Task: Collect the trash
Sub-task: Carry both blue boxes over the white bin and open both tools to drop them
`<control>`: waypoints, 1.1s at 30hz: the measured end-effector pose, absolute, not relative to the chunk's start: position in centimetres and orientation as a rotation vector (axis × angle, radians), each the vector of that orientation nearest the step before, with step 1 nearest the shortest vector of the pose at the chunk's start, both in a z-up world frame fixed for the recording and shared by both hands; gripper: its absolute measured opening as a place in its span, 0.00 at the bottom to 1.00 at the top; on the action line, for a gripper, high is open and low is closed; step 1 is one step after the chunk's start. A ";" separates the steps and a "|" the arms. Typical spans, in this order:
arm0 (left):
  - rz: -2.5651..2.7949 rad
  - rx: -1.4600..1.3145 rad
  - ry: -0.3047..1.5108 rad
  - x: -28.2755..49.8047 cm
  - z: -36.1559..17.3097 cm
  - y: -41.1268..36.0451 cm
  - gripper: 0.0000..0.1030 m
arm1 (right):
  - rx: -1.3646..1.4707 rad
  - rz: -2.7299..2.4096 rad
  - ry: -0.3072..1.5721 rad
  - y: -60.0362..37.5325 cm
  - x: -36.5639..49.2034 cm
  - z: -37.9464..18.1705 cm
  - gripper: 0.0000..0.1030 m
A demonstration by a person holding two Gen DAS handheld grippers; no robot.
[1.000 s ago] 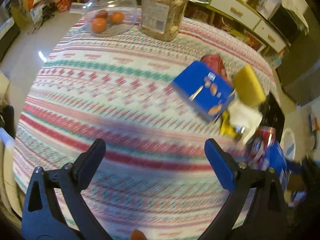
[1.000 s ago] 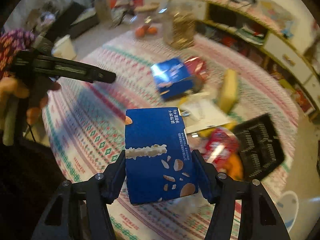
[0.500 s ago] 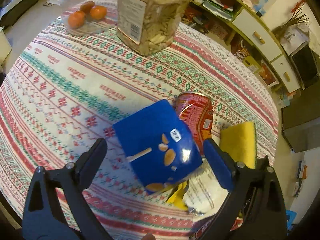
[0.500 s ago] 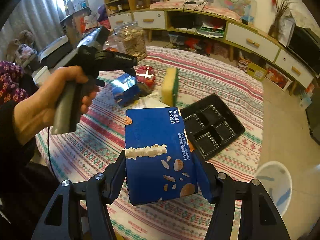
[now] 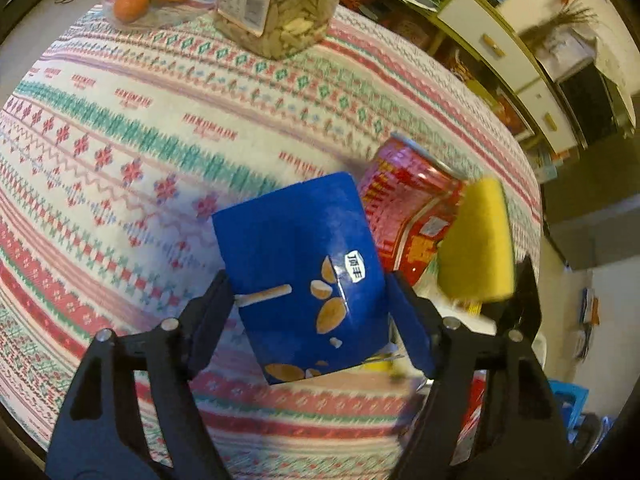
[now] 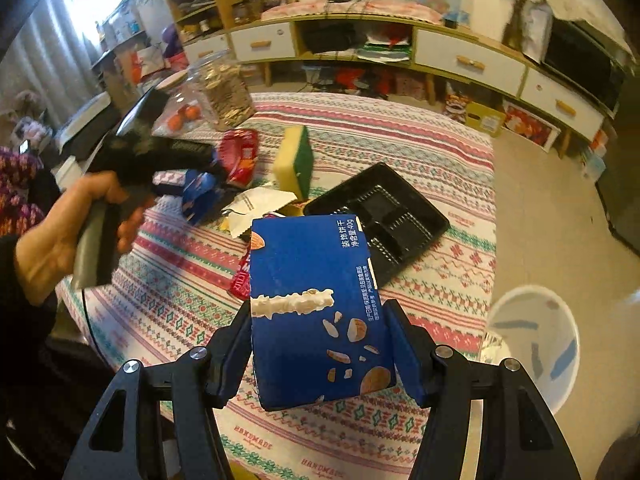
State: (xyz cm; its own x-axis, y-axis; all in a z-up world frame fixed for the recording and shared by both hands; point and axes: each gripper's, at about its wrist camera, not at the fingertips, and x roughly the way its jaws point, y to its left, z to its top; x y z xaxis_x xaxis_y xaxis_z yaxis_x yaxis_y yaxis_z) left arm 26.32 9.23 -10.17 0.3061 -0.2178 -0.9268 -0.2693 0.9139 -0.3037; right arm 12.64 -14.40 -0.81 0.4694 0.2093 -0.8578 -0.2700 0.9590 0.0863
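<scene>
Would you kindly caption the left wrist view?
Left hand-held gripper closing around blue cardboard snack box beside red can.

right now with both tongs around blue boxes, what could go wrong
The left tongs are closing on a blue box that leans against the red can; lifting it may roll the can. The yellow sponge stands on edge right beside it and could topple. The right tongs grip only the lower end of their box, which might tilt or slip.

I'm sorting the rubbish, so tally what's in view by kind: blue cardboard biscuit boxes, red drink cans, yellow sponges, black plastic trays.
Blue cardboard biscuit boxes: 2
Red drink cans: 1
Yellow sponges: 1
Black plastic trays: 1
Total: 5
</scene>
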 end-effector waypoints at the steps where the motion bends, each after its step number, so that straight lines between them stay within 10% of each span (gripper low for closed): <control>1: 0.032 -0.444 1.276 25.7 -10.2 9.4 0.73 | -0.056 0.285 1.042 -14.6 12.5 -0.8 0.62; 33: -0.471 -0.083 1.076 16.6 -3.0 -10.1 0.73 | 0.150 -0.200 1.047 -32.5 9.7 -2.6 0.62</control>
